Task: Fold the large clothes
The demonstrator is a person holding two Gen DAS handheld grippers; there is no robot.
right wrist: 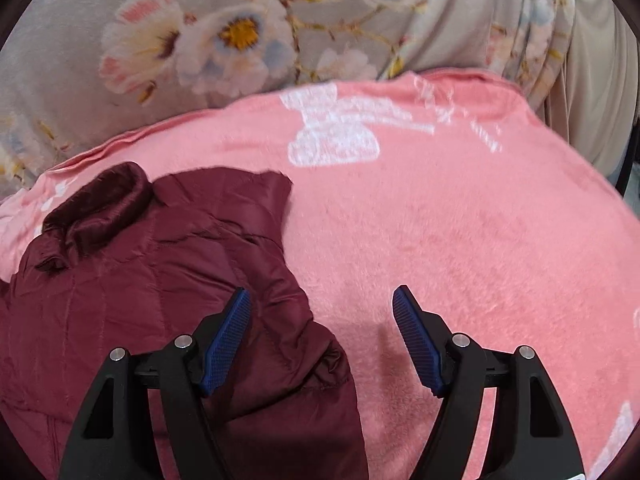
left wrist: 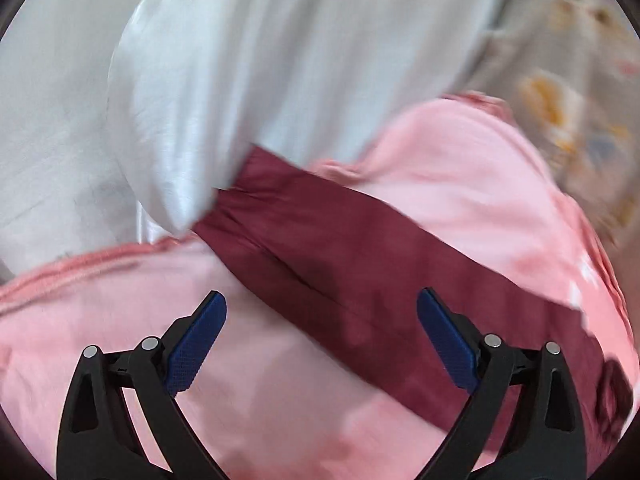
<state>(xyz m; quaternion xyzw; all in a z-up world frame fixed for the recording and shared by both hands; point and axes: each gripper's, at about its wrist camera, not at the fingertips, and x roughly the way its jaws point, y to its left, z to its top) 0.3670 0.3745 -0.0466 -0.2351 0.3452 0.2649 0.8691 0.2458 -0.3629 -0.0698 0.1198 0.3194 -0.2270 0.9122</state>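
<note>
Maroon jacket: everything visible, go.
The maroon quilted puffer jacket looks like shiny, stitched nylon, with a plush, fuzzy collar standing at its far end. It lies flat and partly folded on the pink fleece blanket, a gathered cuff near the open right claw, which does not grip it.

Home bedroom, pink fleece blanket (right wrist: 460, 240), floral bedsheet (right wrist: 200, 40), white pillow (left wrist: 240, 80)
</note>
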